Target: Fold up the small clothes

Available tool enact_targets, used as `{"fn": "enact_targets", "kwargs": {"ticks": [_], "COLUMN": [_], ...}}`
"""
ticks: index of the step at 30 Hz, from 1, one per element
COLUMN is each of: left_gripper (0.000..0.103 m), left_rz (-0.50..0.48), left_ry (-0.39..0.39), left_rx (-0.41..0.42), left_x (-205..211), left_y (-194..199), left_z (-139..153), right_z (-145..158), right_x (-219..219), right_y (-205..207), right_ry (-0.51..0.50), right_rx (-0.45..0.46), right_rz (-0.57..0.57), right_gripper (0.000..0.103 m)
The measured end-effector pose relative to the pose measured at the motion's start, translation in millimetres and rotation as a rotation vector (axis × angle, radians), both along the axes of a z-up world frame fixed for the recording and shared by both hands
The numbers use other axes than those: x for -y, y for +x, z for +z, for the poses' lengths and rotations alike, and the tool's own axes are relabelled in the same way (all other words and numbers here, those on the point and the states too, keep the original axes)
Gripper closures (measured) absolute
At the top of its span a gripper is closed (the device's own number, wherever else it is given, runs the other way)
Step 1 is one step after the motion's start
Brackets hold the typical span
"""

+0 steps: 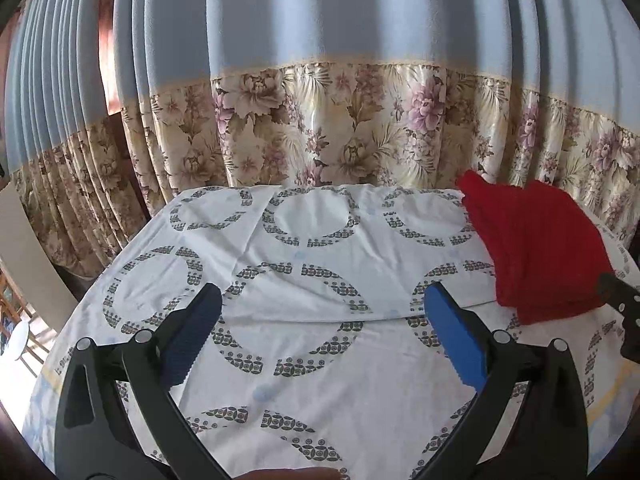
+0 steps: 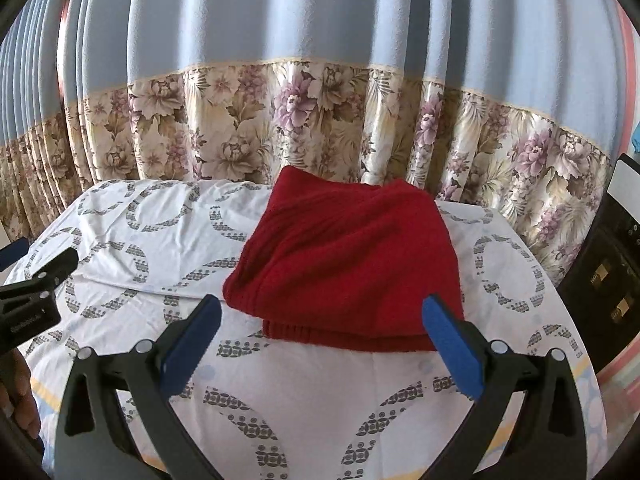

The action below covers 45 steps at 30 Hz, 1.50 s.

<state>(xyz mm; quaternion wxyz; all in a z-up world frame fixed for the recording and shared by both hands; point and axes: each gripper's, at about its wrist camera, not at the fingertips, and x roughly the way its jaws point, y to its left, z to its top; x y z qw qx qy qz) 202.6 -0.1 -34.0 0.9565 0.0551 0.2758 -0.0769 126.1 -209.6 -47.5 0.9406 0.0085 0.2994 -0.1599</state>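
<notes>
A red knitted garment (image 2: pixel 348 264) lies folded in a thick stack on the white patterned sheet (image 2: pixel 132 220). In the left wrist view the same red garment (image 1: pixel 536 244) sits at the right. My right gripper (image 2: pixel 322 312) is open, its blue pads (image 2: pixel 452 348) just short of the garment's near edge, nothing between them. My left gripper (image 1: pixel 322 304) is open over bare sheet (image 1: pixel 320 240), left of the garment. The left gripper's black frame (image 2: pixel 36 292) shows at the left edge of the right wrist view, the right gripper's tip (image 1: pixel 618 300) at the right edge of the left wrist view.
A blue curtain with a floral lower band (image 2: pixel 304 128) hangs right behind the table's far edge. A black device (image 2: pixel 612 280) stands to the right of the table. A wooden chair (image 1: pixel 16 320) is at the far left. A hand (image 2: pixel 20 400) holds the left gripper.
</notes>
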Motion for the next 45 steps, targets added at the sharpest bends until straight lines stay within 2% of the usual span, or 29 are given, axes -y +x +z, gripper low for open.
{"fn": "enact_targets", "kwargs": {"ticks": [7,45], "left_gripper": [0.003,0.003], "left_rz": [0.005,-0.016], "left_ry": [0.004,0.02], "left_rx": [0.022,0.027], "left_x": [-1.7,-2.0], "left_y": [-3.2,-6.4], "left_z": [4.3,6.8], "right_z": [0.0,-1.0], "right_x": [0.1,2.4], "right_y": [0.1,2.3], "right_ry": [-0.002,0.001], "right_rx": [0.001,-0.004], "right_rz": [-0.003,-0.012], "right_gripper": [0.002,0.002]}}
